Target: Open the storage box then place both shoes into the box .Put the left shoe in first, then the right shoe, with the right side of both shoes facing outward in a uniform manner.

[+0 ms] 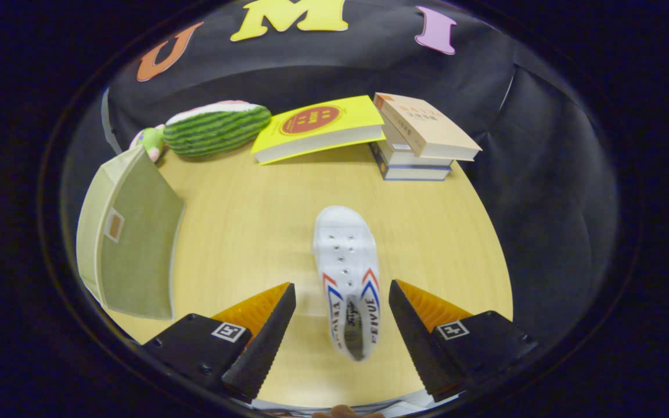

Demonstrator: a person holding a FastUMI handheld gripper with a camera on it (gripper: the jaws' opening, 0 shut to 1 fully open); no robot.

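Note:
A white canvas shoe (347, 273) with red and blue side stripes lies on the wooden table (241, 220), toe pointing away from me. Its heel end sits between my fingers, and neither finger touches it. My gripper (343, 316) is open, hovering over the shoe's heel. The olive fabric storage box (128, 238) stands off to the left of the fingers, with a small label patch on the side facing me. I cannot tell from here whether its lid is open.
At the back of the table lie a watermelon-shaped plush (215, 128), a yellow book (317, 128) and a stack of books (418, 142). Black cloth hangs behind and to the right, past the table edge.

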